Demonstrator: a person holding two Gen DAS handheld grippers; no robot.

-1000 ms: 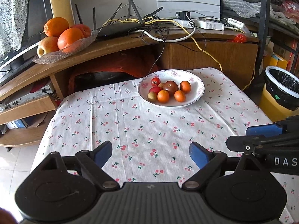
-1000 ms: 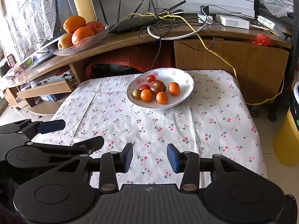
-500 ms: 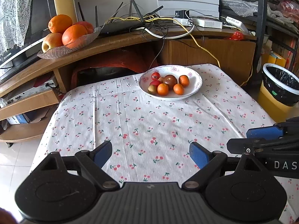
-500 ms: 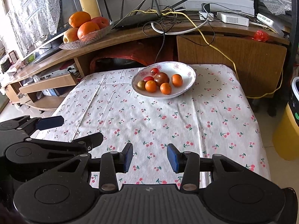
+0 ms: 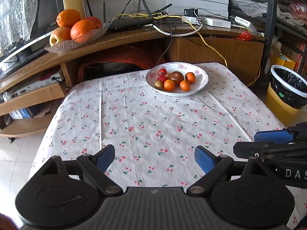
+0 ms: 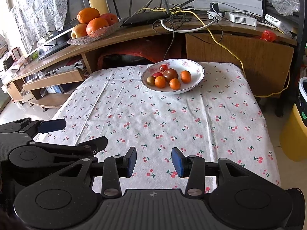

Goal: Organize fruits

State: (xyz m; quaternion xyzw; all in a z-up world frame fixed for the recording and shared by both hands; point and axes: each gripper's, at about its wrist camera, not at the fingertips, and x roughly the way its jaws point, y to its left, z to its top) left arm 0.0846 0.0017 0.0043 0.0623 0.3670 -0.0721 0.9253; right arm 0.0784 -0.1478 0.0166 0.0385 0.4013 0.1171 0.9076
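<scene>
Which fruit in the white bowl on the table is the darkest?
The brownish-red tomato in the middle of the white bowl; the others are orange, bright red or olive.

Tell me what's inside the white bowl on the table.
The white bowl holds three small oranges, a dark tomato, two red fruits and a greenish one. Anything beneath them is hidden.

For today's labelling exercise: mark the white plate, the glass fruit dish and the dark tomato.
white plate (image 6: 198, 71), right wrist view, bare inner rim.
glass fruit dish (image 5: 63, 47), left wrist view, front edge.
dark tomato (image 6: 170, 74), right wrist view, its top.
</scene>
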